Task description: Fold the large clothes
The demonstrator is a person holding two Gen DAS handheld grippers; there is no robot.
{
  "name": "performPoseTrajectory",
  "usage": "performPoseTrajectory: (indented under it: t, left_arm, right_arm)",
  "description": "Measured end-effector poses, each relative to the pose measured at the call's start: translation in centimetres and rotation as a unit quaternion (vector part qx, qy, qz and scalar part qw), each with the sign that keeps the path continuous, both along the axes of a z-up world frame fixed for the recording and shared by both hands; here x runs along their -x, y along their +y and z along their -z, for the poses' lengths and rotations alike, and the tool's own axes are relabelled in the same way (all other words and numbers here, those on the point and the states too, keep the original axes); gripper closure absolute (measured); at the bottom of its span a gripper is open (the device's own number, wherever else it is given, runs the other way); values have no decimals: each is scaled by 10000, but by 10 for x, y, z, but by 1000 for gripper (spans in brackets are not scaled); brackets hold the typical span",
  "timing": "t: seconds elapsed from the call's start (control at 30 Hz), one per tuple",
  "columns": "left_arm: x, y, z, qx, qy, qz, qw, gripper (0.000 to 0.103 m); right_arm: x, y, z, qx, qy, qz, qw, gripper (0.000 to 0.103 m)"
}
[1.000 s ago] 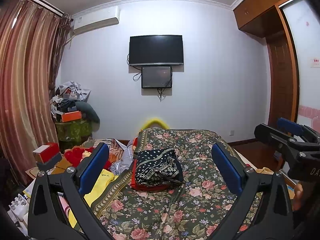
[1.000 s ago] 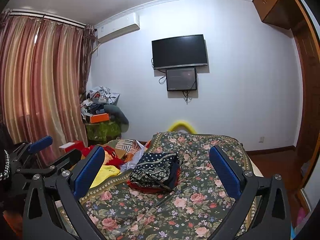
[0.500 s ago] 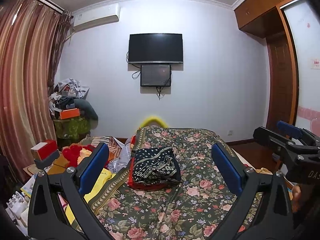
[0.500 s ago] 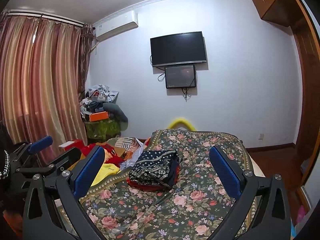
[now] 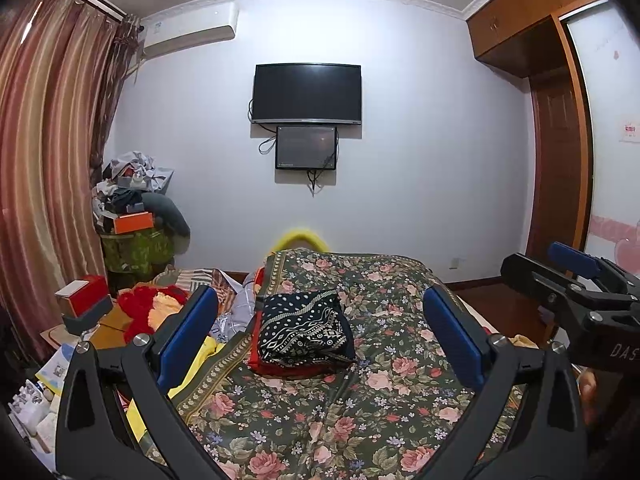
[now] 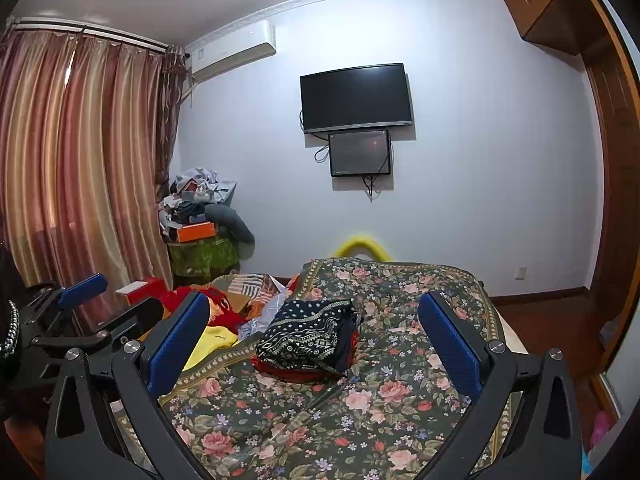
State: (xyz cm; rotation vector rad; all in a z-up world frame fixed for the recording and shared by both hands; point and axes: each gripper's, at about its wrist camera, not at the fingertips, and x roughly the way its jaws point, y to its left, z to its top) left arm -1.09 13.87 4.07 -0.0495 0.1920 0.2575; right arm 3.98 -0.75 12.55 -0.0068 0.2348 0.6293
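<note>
A folded dark blue patterned garment point(image 5: 306, 328) point(image 6: 310, 334) rests on a folded red one point(image 5: 256, 362) point(image 6: 280, 372), a small stack on the floral bedspread point(image 5: 360, 408) point(image 6: 360, 412). Both grippers are held above the near end of the bed, well short of the stack. My left gripper point(image 5: 320, 332) is open with nothing between its blue pads point(image 5: 188, 336). My right gripper point(image 6: 314, 334) is open and empty too. Each appears at the edge of the other's view: the right gripper point(image 5: 576, 280) and the left gripper point(image 6: 80, 312).
Loose clothes lie left of the bed: a yellow garment point(image 5: 200, 364) point(image 6: 212, 340), a red one point(image 5: 140, 308) and striped pieces point(image 6: 252, 284). A cluttered stand point(image 5: 136, 240) is by the curtains point(image 6: 80, 160). A TV point(image 5: 308, 94) hangs on the far wall. A wardrobe point(image 5: 560, 120) stands right.
Both views have tilted up slightly, so the bed and the stack sit a little lower in frame. Both grippers stay open and the stack has not moved.
</note>
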Motion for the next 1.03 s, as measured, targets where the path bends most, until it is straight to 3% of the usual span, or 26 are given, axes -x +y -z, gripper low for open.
performPoseTrajectory:
  t: [1.03]
  left_arm:
    - [0, 3, 1, 151, 36, 99, 9998, 0]
  right_arm:
    - [-4, -2, 1, -44, 88, 106, 9999, 0]
